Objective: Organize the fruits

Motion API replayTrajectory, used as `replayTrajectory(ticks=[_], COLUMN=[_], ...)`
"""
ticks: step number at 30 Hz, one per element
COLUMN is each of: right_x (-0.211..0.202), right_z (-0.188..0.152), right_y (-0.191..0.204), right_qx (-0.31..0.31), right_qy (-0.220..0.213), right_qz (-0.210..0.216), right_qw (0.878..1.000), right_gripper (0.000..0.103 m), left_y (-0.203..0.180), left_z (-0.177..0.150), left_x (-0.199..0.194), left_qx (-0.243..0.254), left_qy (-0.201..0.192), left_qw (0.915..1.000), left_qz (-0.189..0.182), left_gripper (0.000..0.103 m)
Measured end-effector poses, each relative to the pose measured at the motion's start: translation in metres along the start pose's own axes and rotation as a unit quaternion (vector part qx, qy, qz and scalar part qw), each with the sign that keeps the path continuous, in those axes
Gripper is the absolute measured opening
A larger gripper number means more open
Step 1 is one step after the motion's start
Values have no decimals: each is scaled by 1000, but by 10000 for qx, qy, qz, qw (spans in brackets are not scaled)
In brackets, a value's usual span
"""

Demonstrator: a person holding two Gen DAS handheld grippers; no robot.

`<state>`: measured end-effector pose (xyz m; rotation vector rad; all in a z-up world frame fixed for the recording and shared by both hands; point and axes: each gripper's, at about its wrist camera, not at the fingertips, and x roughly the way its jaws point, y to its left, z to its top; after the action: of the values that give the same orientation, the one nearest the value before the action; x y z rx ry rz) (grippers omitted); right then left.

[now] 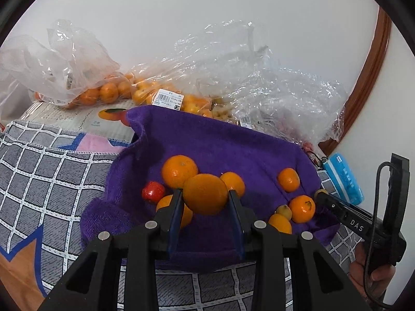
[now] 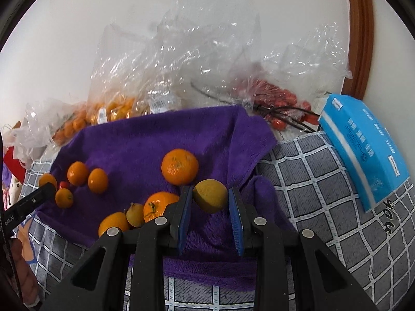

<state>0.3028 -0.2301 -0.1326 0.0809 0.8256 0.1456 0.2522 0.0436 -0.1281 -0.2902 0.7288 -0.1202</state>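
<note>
Both grippers loaded over the purple towel point(image 2: 145, 140).
Left gripper point(image 1: 205, 194) pinching an orange point(image 1: 205, 193), right gripper point(image 2: 210, 194) pinching a yellow-green fruit point(image 2: 210, 195), both just above the towel w/ loose oranges; bagged fruit point(image 1: 109, 90) piled behind by the wall, blue box point(image 2: 363, 150) at right.

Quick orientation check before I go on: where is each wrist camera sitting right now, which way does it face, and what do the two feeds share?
Left wrist: behind the left gripper, looking down at the purple towel; jaws hold an orange; the right gripper and a hand show at right.
Right wrist: behind the right gripper, clamping a yellowish fruit; the left gripper's tip shows at left.
Shared: towel, loose oranges, plastic bags, blue box.
</note>
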Motion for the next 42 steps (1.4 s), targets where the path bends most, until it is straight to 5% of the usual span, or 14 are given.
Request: replayTrajectory(ticks=[17, 42], right_x=[20, 16], right_z=[-5, -10], right_y=[1, 11], right_qx=[-88, -475], right_qy=[288, 71], right_qz=[-133, -425], right_qw=[9995, 9979], right_gripper=[29, 32], left_y=[-7, -12], left_z=[-5, -10], left_x=[9, 22], left_qx=[177, 308], left_qy=[124, 493], left_qw=[9998, 9983], left_qz=[-26, -58], left_gripper=[32, 32])
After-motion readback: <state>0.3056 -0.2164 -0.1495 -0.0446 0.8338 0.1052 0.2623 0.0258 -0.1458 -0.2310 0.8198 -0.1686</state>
